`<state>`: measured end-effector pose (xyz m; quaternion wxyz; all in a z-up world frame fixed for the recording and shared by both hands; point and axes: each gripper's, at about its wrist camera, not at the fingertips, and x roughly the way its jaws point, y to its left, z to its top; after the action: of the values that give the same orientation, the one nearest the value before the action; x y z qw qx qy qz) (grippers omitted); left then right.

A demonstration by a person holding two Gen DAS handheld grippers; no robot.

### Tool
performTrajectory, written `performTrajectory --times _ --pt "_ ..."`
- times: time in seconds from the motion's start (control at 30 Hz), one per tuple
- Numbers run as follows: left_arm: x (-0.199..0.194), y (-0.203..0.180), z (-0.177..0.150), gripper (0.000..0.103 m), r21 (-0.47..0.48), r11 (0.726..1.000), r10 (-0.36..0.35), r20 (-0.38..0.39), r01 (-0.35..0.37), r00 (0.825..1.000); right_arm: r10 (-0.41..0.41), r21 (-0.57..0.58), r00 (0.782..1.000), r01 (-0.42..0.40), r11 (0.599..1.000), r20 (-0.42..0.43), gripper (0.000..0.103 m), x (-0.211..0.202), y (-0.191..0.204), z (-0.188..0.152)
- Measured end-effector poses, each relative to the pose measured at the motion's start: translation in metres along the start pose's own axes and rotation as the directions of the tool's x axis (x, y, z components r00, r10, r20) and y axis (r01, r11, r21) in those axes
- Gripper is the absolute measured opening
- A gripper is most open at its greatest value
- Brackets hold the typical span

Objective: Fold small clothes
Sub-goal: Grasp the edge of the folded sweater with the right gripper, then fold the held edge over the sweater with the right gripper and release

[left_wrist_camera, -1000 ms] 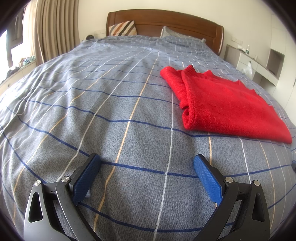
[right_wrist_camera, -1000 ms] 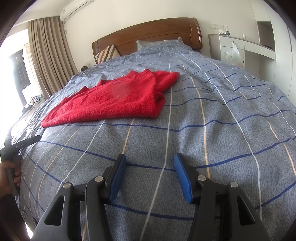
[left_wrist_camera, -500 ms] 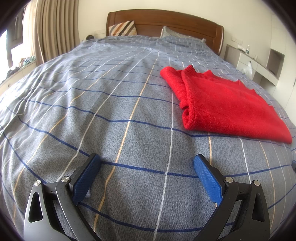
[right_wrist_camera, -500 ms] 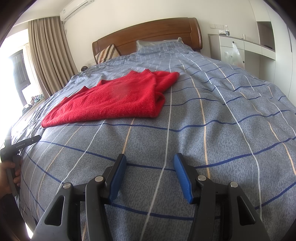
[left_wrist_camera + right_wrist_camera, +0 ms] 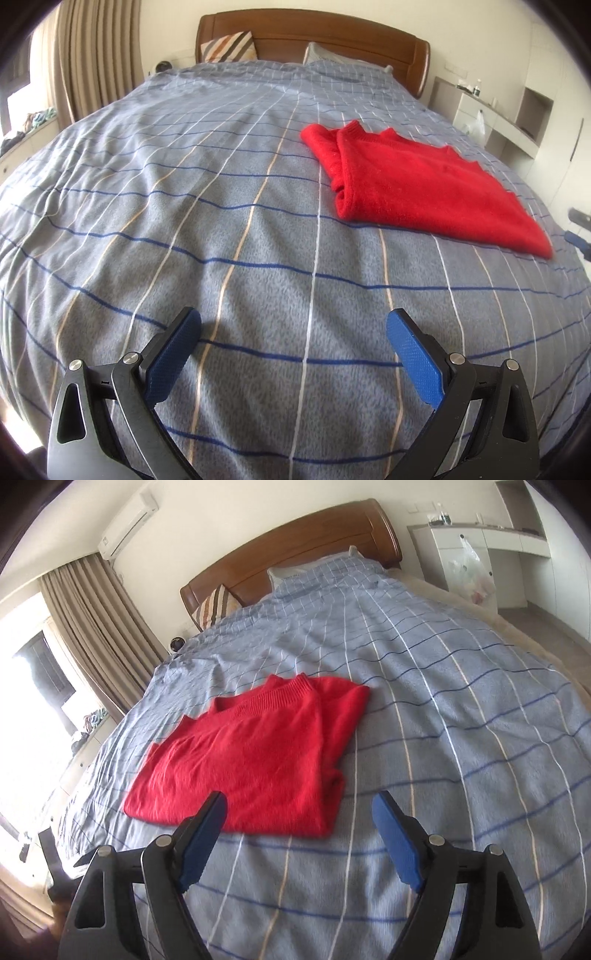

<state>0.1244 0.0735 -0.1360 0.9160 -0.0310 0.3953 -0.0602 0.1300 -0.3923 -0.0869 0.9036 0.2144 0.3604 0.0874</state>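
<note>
A red knitted sweater [image 5: 417, 184] lies partly folded on the blue-grey checked bedspread [image 5: 184, 221], its collar toward the headboard. In the left wrist view it sits far right, well beyond my left gripper [image 5: 295, 332], which hangs open over bare bedspread with nothing between its blue pads. In the right wrist view the sweater [image 5: 251, 760] is close, its near hem just ahead of my right gripper [image 5: 299, 812]. The right jaws are opening and nothing is between them. Part of the right gripper [image 5: 580, 236] shows at the left view's right edge.
A wooden headboard [image 5: 314, 33] with a striped pillow [image 5: 229, 46] stands at the far end. Curtains [image 5: 92, 627] and a bright window lie to the left. White cabinets [image 5: 480, 554] with a hanging plastic bag stand right of the bed.
My right gripper has risen, rolled and moved toward the sweater, and its jaws stand wider. The left gripper has shifted slightly; the sweater lies as before.
</note>
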Motion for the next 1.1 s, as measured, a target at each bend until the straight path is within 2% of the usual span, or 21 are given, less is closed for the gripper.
performTrajectory --times 0.1,0.23,0.3,0.33,0.37,0.43,0.53,0.63,0.77,0.83,0.93,1.0,1.03,1.1 --pt "-0.003 0.010 -0.013 0.101 -0.025 0.999 -0.019 0.027 0.020 0.999 -0.005 0.045 0.997 0.009 0.999 -0.080 0.080 0.048 -0.006 0.034" --pt "-0.007 0.011 -0.016 0.101 0.005 1.000 -0.019 0.038 0.019 0.999 -0.011 0.174 0.982 0.044 0.984 -0.188 0.078 0.105 -0.020 0.050" --pt "-0.006 0.012 -0.015 0.101 -0.004 1.000 -0.030 0.038 0.030 0.999 -0.006 0.199 0.965 0.060 0.978 -0.262 0.054 0.127 -0.022 0.047" --pt "-0.006 0.014 -0.014 0.101 -0.011 0.999 -0.037 0.037 0.037 0.999 -0.019 0.196 0.957 0.079 0.978 -0.289 0.029 0.133 -0.020 0.046" --pt "-0.006 0.017 -0.013 0.101 -0.018 0.999 -0.043 0.037 0.044 0.998 -0.030 0.190 0.953 0.091 0.978 -0.301 0.010 0.135 -0.016 0.045" --pt "-0.008 0.021 -0.012 0.101 -0.041 0.998 -0.054 0.042 0.056 0.998 -0.062 0.174 0.957 0.115 0.978 -0.285 0.010 0.127 -0.002 0.052" --pt "-0.010 0.033 -0.007 0.101 -0.102 0.991 -0.077 0.053 0.082 0.996 -0.026 0.129 0.971 0.058 0.990 -0.236 0.010 0.111 0.043 0.076" --pt "-0.013 0.046 -0.003 0.101 -0.154 0.985 -0.069 0.070 0.079 0.995 0.020 0.067 0.974 -0.005 0.998 -0.226 0.010 0.112 0.103 0.099" --pt "-0.015 0.068 -0.002 0.101 -0.221 0.973 -0.046 0.079 0.063 0.996 0.067 -0.041 0.958 -0.082 0.996 -0.278 0.010 0.147 0.194 0.105" --pt "-0.016 0.077 -0.002 0.101 -0.251 0.966 -0.044 0.084 0.064 0.996 0.082 -0.092 0.947 -0.116 0.989 -0.310 0.010 0.171 0.235 0.096" --pt "-0.016 0.084 -0.001 0.101 -0.271 0.960 -0.045 0.092 0.068 0.995 0.053 -0.173 0.932 -0.122 0.977 -0.358 0.012 0.210 0.283 0.073" --pt "-0.016 0.083 -0.001 0.101 -0.263 0.963 -0.036 0.091 0.059 0.995 0.068 -0.173 0.906 -0.153 0.973 -0.418 0.022 0.235 0.299 0.052" --pt "-0.017 0.082 -0.002 0.101 -0.257 0.965 -0.031 0.091 0.053 0.995 0.119 -0.130 0.882 -0.199 0.971 -0.455 0.027 0.245 0.301 0.043" --pt "-0.017 0.082 -0.002 0.101 -0.252 0.967 -0.026 0.090 0.048 0.996 0.306 0.034 0.811 -0.335 0.942 -0.499 0.031 0.251 0.297 0.031"
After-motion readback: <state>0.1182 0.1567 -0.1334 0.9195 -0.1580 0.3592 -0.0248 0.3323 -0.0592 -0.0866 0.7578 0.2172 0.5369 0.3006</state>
